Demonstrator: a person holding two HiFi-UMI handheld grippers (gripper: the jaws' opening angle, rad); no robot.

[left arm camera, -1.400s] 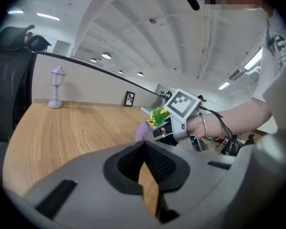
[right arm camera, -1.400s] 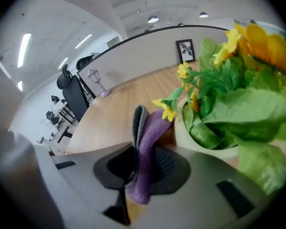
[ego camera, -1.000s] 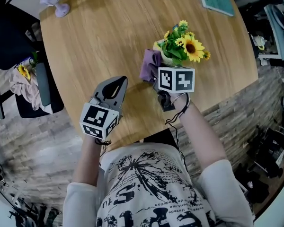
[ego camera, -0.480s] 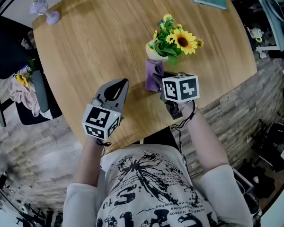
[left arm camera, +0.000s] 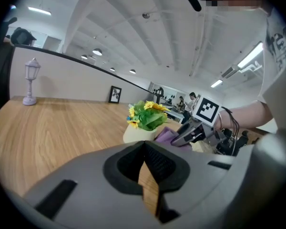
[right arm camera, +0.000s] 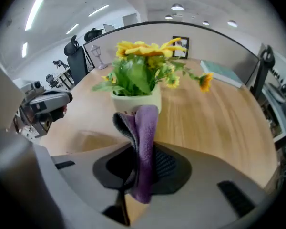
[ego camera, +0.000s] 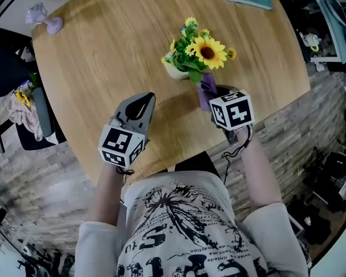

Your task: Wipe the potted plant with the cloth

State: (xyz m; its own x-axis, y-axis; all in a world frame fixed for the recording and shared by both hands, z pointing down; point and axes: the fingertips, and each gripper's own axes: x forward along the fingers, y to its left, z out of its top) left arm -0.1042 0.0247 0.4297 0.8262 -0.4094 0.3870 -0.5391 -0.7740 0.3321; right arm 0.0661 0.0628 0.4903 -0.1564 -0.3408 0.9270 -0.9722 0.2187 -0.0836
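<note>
Since the earlier frame, my right claw (ego camera: 214, 97) has carried the cloth (ego camera: 206, 90) round the potted plant (ego camera: 191, 53). It started at the left flank of the pot (ego camera: 174, 71), passed across the near side, and now stands at the right, below the blooms. The plant has not shifted on the bench (ego camera: 104, 45) in any way I can detect.

Right claw: clenched on the purple cloth. In the right gripper view the fold rises out of the jaws directly in front of the white pot wall. I cannot confirm whether it is touching or just short.

Left claw (ego camera: 139, 105): clenched on nothing, jaws together, held over the bench well apart from the pot and taking no part in the wipe. Its position in the head view has barely altered.

Finding: the pass appears to have covered the near half of the pot. The far side and the foliage are, in my judgement, not yet wiped. The pot is unsupported, so further pressure could slide or tip it.
</note>
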